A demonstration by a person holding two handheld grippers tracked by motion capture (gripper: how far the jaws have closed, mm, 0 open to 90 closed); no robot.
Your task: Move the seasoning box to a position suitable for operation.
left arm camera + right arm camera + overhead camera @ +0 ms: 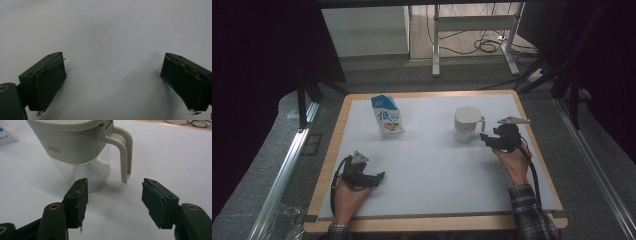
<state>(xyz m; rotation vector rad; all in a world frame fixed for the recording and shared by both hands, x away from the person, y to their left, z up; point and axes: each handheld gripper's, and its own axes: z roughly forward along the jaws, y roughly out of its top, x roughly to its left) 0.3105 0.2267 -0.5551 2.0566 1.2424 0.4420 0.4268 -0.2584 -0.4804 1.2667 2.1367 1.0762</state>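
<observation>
From the high view, your right tongs (487, 138) sit just beside the jug (467, 124), on its handle side, so the approach looks aimed at the handle rather than the body. The jug stands upright on the white counter (432, 165), right of centre, well apart from the blue and white pouch (387, 116) standing to its left. Your left tongs (377, 176) rest low near the front left edge, away from both things, likely parked so they stay out of the way.

In the left gripper view, those left tongs (113, 82) are spread wide with bare counter between the jaws.

In the right gripper view, the right tongs (115, 195) are released and gaping, with the jug's handle (125, 152) just ahead, lined up with the gap but not yet between the jaws. The jug's clear lower part looks empty.
</observation>
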